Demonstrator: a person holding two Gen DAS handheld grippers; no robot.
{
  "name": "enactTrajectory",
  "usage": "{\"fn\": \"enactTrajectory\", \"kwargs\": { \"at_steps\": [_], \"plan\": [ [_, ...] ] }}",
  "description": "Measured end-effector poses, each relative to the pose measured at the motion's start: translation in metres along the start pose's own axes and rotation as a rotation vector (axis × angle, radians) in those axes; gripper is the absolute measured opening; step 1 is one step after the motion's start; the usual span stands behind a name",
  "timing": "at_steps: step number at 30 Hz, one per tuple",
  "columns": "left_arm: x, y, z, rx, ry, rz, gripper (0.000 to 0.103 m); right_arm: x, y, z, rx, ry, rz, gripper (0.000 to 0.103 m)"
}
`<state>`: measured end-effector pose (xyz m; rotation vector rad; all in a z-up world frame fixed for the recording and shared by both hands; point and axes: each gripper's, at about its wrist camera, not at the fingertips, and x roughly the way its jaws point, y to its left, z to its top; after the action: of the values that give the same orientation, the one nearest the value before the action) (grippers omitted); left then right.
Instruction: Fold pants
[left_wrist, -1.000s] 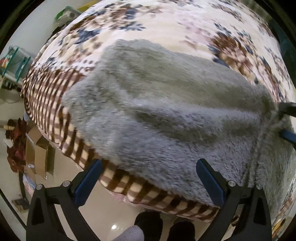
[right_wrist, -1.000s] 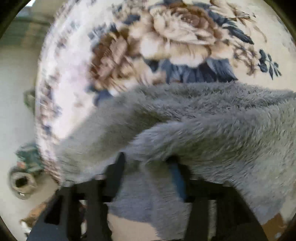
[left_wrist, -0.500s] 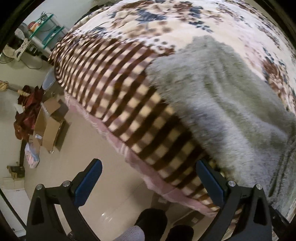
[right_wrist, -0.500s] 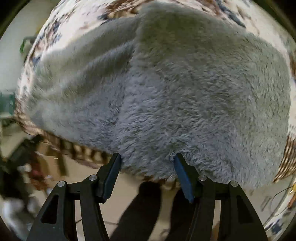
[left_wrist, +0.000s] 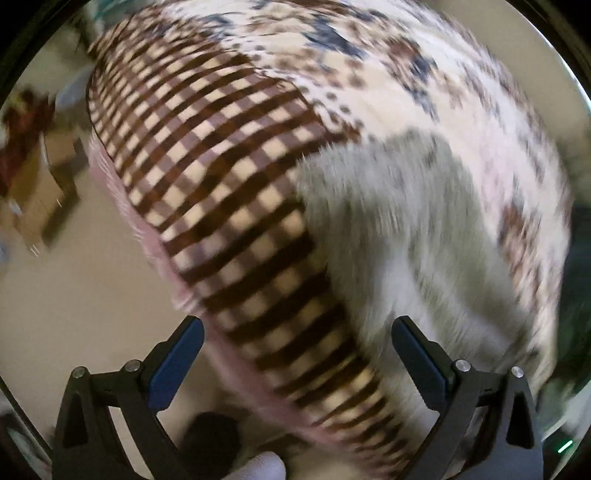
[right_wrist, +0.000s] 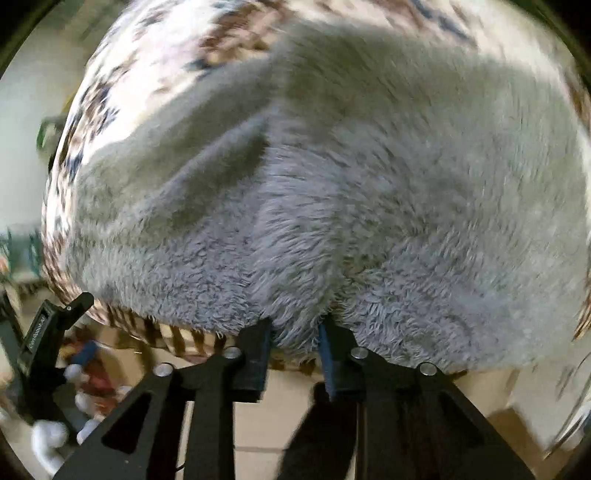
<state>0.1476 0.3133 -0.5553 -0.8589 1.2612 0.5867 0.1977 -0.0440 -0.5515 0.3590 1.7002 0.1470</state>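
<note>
The fluffy grey pants (right_wrist: 369, 184) lie folded on a bed with a floral and brown-checked cover (left_wrist: 229, 177). In the right wrist view my right gripper (right_wrist: 295, 332) is shut on the near edge of the pants, a tuft of fleece pinched between its fingers. In the left wrist view the pants (left_wrist: 406, 229) lie to the right, blurred. My left gripper (left_wrist: 295, 354) is open and empty, above the checked bed edge, left of the pants. The left gripper also shows at the lower left of the right wrist view (right_wrist: 55, 325).
The bed's front edge with a pink hem (left_wrist: 155, 251) runs diagonally. Beige tiled floor (left_wrist: 92, 295) lies below. Cardboard boxes and red clutter (left_wrist: 33, 177) sit on the floor at the left. The person's dark feet (left_wrist: 214, 439) stand by the bed.
My right gripper closed on the pants' near edge. My left gripper, open throughout, swung left off the pants to the checked bed edge, then turned back toward the pants.
</note>
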Motion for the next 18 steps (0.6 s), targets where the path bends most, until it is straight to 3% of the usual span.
{"fn": "enactTrajectory", "kwargs": {
  "at_steps": [3,5,9,14,15,17,18],
  "plan": [
    [0.016,0.009,0.022,-0.097,-0.043,-0.089,0.103,-0.008,-0.018,0.005,0.076,0.013,0.108,0.064],
    [0.032,0.010,0.034,-0.123,-0.056,-0.112,0.103,-0.017,-0.027,0.007,0.090,-0.009,0.113,0.069],
    [0.061,-0.001,0.047,-0.125,-0.041,-0.171,0.103,-0.036,-0.039,0.012,0.070,-0.049,0.066,0.070],
    [0.061,-0.014,0.053,-0.093,-0.125,-0.162,0.100,-0.049,-0.061,0.018,0.080,-0.067,0.038,0.070],
    [0.058,-0.016,0.052,-0.092,-0.142,-0.168,0.095,-0.050,-0.066,0.019,0.093,-0.067,0.040,0.070],
    [0.052,-0.018,0.049,-0.081,-0.178,-0.199,0.048,-0.049,-0.075,0.022,0.115,-0.068,0.041,0.071],
    [0.048,-0.021,0.047,-0.072,-0.183,-0.198,0.043,-0.048,-0.077,0.023,0.123,-0.068,0.042,0.071]
  ]
}}
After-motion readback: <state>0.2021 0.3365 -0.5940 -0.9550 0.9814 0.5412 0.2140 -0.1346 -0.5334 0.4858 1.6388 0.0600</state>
